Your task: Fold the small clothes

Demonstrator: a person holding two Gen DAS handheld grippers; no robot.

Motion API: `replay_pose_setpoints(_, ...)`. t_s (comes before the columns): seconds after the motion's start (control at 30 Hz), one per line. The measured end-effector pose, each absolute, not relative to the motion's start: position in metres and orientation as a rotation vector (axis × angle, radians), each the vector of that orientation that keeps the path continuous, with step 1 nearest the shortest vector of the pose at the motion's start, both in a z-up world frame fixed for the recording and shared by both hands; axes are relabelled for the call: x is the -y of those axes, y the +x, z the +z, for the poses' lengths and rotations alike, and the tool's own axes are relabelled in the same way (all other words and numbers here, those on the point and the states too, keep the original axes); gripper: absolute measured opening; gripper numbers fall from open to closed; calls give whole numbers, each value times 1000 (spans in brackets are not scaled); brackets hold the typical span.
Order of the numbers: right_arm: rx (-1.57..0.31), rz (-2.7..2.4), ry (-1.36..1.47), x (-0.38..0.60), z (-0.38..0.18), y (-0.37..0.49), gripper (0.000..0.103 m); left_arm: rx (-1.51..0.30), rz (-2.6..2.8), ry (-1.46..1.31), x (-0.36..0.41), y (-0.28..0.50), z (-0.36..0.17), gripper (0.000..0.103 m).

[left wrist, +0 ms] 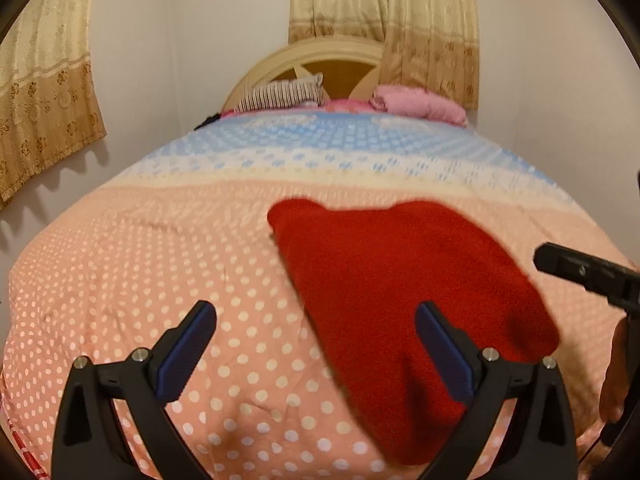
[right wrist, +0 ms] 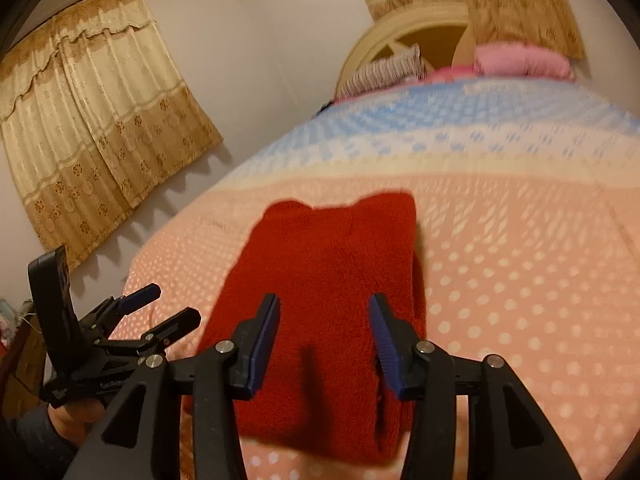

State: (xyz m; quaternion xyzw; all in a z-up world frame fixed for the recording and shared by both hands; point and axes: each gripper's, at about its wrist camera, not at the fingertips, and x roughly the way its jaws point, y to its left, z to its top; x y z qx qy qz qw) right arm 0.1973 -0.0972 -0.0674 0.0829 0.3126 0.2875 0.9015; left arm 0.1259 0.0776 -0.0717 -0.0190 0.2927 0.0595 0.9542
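the left gripper [right wrist: 168, 308] hangs spread and empty over the dotted bedspread [left wrist: 120, 280]. the red garment [left wrist: 400, 280] lies flat on the bed, long axis running from the near edge toward the headboard [left wrist: 320, 60] (two rounded corners at the far end). only the right wrist view shows the right gripper [right wrist: 324, 336] spread above it, not touching.

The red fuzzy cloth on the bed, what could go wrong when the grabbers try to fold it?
1. The red cloth looks thick and already doubled, so a pinch might catch only the top layer and the fold could slide apart.
2. Both the left gripper and the right gripper are open and above it; either might also nip the dotted bedspread underneath.
3. The grippers hover close together and might bump.
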Motion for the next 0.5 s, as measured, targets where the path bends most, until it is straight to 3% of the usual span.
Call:
replay_pose_setpoints(0.13, -542, 556, 129, 99, -40, 169, 64, -537, 112, -60, -75, 115, -51, 102)
replay_pose_setpoints(0.5, -459, 571, 76, 95, -8, 145, 69, -454, 130, -44, -76, 100, -21, 103)
